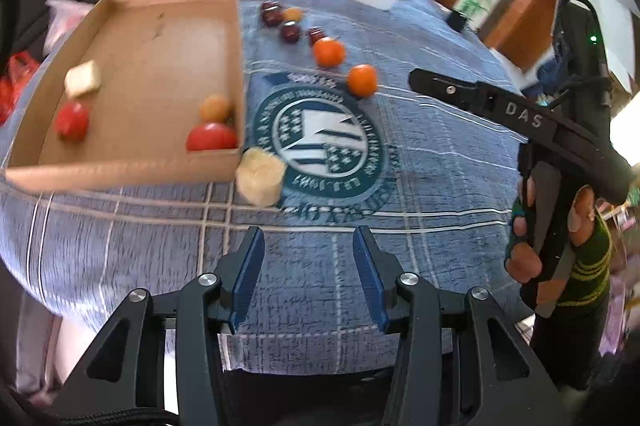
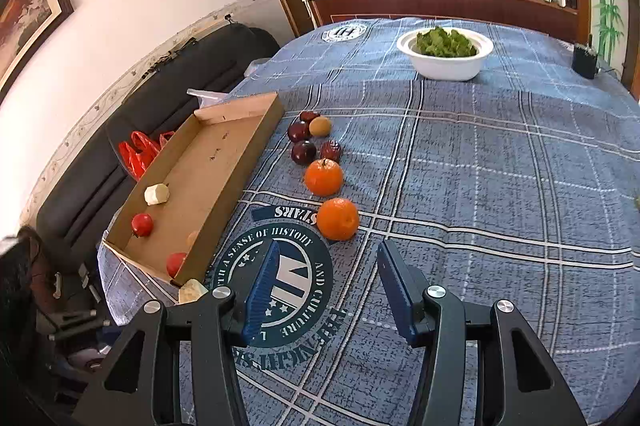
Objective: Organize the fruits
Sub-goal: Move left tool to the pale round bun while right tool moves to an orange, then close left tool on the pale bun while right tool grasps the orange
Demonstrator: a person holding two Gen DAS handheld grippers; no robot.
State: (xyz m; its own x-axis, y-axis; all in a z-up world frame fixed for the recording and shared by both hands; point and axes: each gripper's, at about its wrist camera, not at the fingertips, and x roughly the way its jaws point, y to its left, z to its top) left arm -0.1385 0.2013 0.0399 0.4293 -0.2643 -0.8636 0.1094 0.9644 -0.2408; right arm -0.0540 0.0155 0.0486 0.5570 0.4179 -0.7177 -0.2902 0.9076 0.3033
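A cardboard tray [image 1: 160,38] [image 2: 224,162] lies on the left of the blue plaid tablecloth. It holds a pale chunk [image 2: 157,194], two red fruits [image 2: 142,224] [image 1: 211,137] and a small orange-yellow fruit [image 1: 216,108]. A pale yellow piece [image 1: 260,176] lies on the cloth against the tray's near corner, ahead of my left gripper [image 1: 309,238], which is open and empty. Two oranges [image 2: 324,176] [image 2: 338,218] lie in a row, with several dark red fruits [image 2: 303,152] and a brownish one [image 2: 320,126] beyond. My right gripper [image 2: 329,254] is open and empty just short of the nearer orange.
A white bowl of greens [image 2: 444,54] stands at the far side, with a small black box [image 2: 584,60] to its right. A dark sofa [image 2: 120,130] with a red bag [image 2: 138,154] runs beyond the table's left edge. A hand [image 1: 528,258] holds the right tool.
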